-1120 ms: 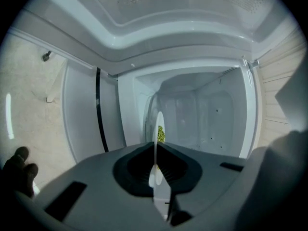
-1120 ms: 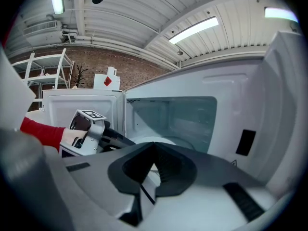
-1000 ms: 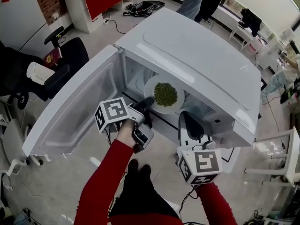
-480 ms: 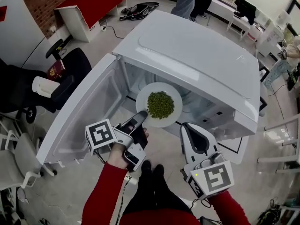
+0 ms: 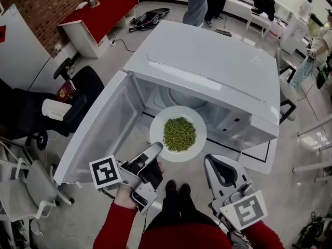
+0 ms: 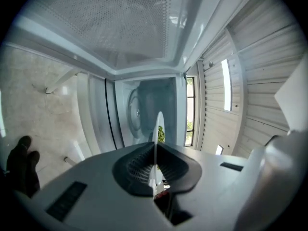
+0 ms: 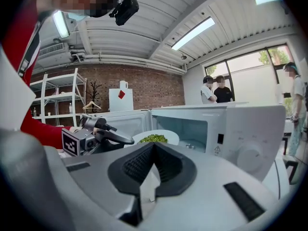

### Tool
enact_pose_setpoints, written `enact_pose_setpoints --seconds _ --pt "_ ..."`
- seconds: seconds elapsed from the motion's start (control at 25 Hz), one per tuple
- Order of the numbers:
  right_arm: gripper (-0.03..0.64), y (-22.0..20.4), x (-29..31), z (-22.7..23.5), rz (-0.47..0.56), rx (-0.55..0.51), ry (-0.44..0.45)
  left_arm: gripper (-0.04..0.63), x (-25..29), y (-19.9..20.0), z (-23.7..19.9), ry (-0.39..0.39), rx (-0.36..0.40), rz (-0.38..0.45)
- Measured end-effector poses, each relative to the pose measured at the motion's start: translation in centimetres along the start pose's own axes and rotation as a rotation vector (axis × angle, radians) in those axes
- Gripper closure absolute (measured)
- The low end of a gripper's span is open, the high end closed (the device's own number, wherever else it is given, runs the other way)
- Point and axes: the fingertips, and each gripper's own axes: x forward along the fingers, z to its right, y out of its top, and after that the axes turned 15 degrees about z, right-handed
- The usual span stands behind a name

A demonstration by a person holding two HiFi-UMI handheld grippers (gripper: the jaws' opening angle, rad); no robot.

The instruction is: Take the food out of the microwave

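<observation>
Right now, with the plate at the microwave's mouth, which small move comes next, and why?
Probably draw the plate level toward you, clear of the microwave: the left gripper pinches only its rim, and the peas lie loose.

The plate (image 5: 200, 132), peas (image 5: 179, 134) on it, seems just outside the microwave's (image 5: 207, 61) mouth.

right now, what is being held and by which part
The left gripper holds the round white plate of green peas by its near rim; right gripper empty.
</observation>
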Motion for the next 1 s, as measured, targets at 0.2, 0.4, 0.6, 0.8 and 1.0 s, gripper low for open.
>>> enact_pose_setpoints --seconds 0.2,0.4,0.6,0.8,1.0 --pt "0.603 0.2 -1.9 -0.4 0.010 0.043 -0.009 0.575 -2.5 -1.1 0.1 0.036 -0.002 -0.048" --pt "0.603 0.8 -3.3 -0.5 0.025 0.062 -0.027 0.575 -4.6 -2.4 0.3 0.057 -0.008 -0.092" --pt "0.603 0.8 -4.5 -0.5 0.025 0.076 -0.040 0.575 -5.9 -3.3 0.5 0.066 -0.008 -0.119" --pt "0.603 1.0 -4.9 -0.3 0.033 0.084 -0.037 0.575 -6.1 -3.7 1.1 0.062 -0.004 -0.136" --pt "0.603 0.9 -5.1 0.1 0.030 0.097 -0.038 0.575 -6.4 -4.1 1.3 0.059 -0.014 -0.137"
